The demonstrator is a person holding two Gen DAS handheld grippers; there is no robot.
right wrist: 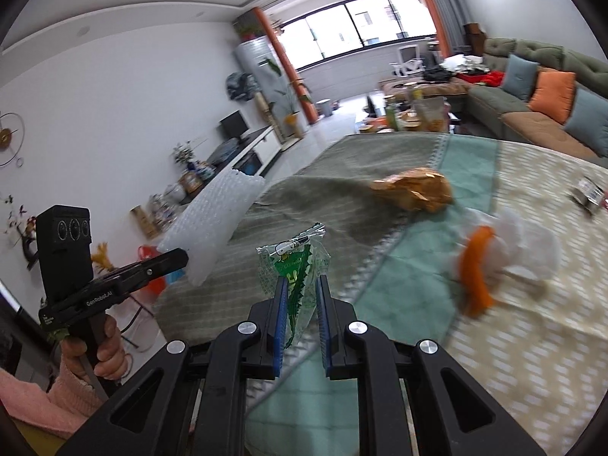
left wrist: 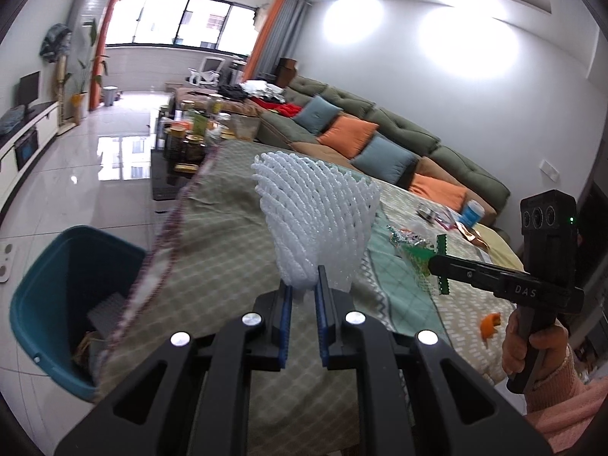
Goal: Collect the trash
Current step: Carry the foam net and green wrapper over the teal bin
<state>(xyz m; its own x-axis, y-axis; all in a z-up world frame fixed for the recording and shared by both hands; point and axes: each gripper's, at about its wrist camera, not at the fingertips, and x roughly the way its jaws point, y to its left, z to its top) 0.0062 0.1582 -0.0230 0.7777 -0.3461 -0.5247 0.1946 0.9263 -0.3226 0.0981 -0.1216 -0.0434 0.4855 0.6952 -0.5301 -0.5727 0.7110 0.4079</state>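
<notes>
My left gripper (left wrist: 303, 285) is shut on a white foam fruit net (left wrist: 315, 212) and holds it above the table, right of the teal trash bin (left wrist: 57, 292). The net also shows in the right wrist view (right wrist: 216, 220). My right gripper (right wrist: 300, 285) is shut on a green and clear snack wrapper (right wrist: 292, 266) held above the table. It shows in the left wrist view (left wrist: 442, 266) too. On the tablecloth (right wrist: 513, 361) lie a crumpled gold wrapper (right wrist: 414, 188), orange peel (right wrist: 477, 269) on white tissue, and a small dark packet (right wrist: 589, 192).
The bin stands on the floor at the table's left edge and holds some trash. More wrappers (left wrist: 437, 216), a blue-capped cup (left wrist: 473, 211) and orange peel (left wrist: 490, 325) lie on the table. A green sofa (left wrist: 399, 133) runs along the right. A jar-laden coffee table (left wrist: 190, 140) stands beyond.
</notes>
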